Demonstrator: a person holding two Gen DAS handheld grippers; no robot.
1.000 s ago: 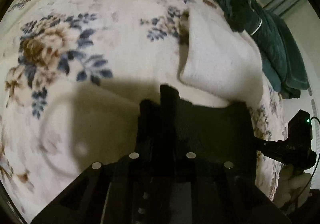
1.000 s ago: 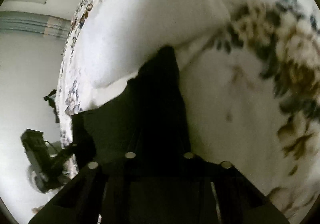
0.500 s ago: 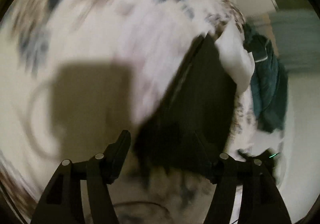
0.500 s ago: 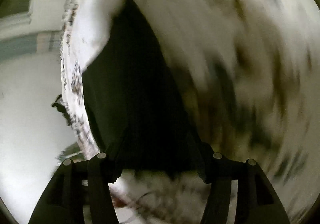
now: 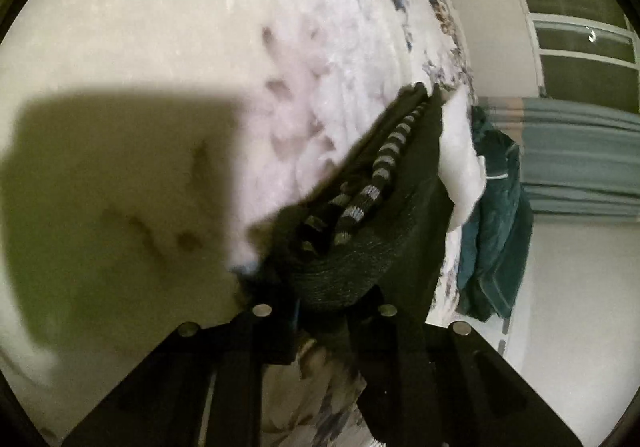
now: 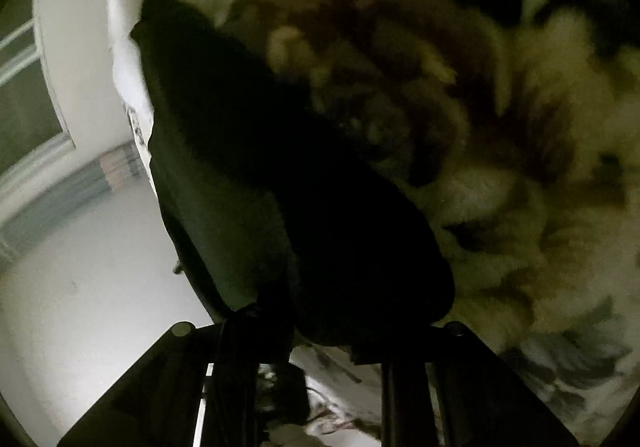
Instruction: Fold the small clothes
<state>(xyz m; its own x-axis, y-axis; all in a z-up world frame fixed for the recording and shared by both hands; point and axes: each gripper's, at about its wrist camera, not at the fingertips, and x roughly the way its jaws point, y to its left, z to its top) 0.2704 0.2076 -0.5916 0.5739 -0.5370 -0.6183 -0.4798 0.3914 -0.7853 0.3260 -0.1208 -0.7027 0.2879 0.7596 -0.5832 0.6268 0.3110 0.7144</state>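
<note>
Covering most of both views: floral blanket, cream plush with blue and brown flowers, a large shadow at 9 o'clock in the left wrist view; in the right wrist view its brown bloom fills 1 to 4 o'clock, blurred.
Room edge: pale floor at 4 o'clock in the left view and at 8 o'clock in the right view, window bars at 2 o'clock in the left view.
Dark garment: black knit piece running from the centre toward 1 o'clock in the left view, lying on the blanket near its edge, with a grey-and-black striped band along it; in the right view it stretches from 11 o'clock down to the centre.
Teal clothes: a heap at 3 o'clock in the left view, hanging over the blanket's edge.
White cloth: a folded piece between the dark garment and the teal heap.
Left gripper: jaws have just been closing and now pinch the near, rolled end of the dark garment.
Right gripper: jaws have just been closing; the garment's near end sits between them, pinched as far as the dark view shows.
</note>
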